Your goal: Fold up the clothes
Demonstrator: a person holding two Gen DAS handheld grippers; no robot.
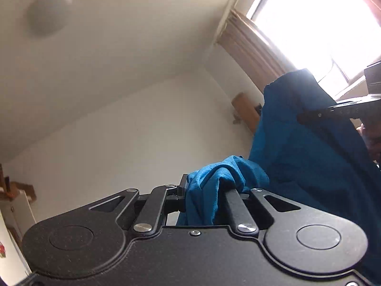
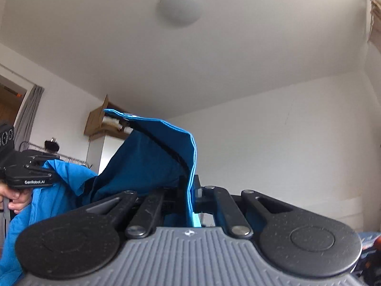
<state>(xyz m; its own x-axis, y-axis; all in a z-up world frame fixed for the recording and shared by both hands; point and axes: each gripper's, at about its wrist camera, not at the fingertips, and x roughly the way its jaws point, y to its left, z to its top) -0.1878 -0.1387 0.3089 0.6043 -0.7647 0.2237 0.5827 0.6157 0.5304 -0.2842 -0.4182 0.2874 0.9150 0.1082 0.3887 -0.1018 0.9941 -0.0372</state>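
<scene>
We hold the blue garment (image 2: 147,157) aloft below the ceiling lamp (image 2: 178,8), left gripper (image 1: 204,190) and right gripper (image 2: 190,186) each clamped on its cloth

Blown-out daylight from window (image 1: 316,23), soft motion blur, fisheye bending at edges, dim ceiling

Both cameras tilt up toward the ceiling, and the garment (image 1: 309,147) hangs between the two grippers. In the left wrist view, the left gripper (image 1: 207,190) sits at the bottom with a bunched fold of cloth pinched in it, the right gripper (image 1: 307,115) reaches in from the right edge onto the cloth, and the window (image 1: 316,21) stands behind, upper right. In the right wrist view, the right gripper (image 2: 191,190) clamps a hemmed edge that rises upright before it (cloth draping away leftward), the left gripper (image 2: 45,176) and a hand (image 2: 14,196) at the left edge, the ceiling lamp (image 2: 178,8) overhead, a cardboard box (image 2: 97,121) behind.
</scene>
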